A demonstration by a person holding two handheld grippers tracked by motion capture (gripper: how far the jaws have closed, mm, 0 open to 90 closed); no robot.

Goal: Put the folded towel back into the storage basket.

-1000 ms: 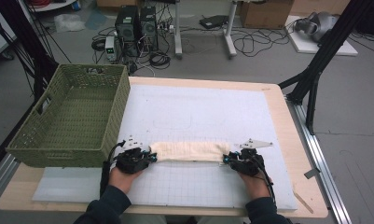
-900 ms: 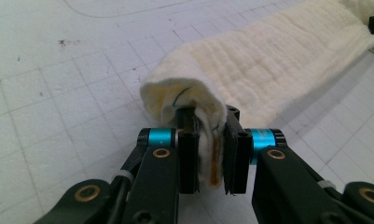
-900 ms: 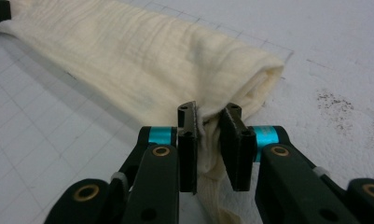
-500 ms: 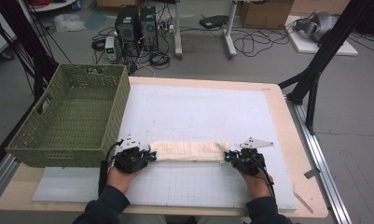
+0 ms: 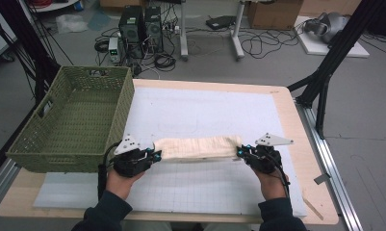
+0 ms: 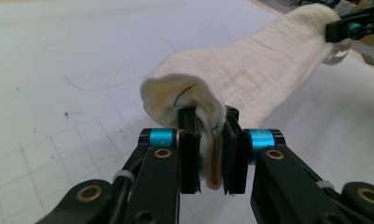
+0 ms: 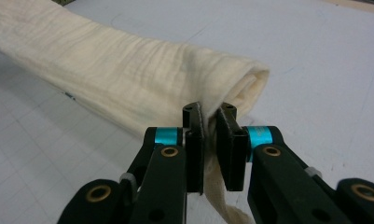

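One rolled cream cloth (image 5: 196, 147) lies across the white mat (image 5: 205, 110), 6 o'clock side. Two grippers: left gripper (image 5: 154, 156) pinches its 9 o'clock end, right gripper (image 5: 239, 151) the 3 o'clock end. One green basket (image 5: 70, 125) at 9 o'clock.

Wooden table (image 5: 303, 144): white grid mat (image 5: 205, 110), green basket (image 5: 72, 122).
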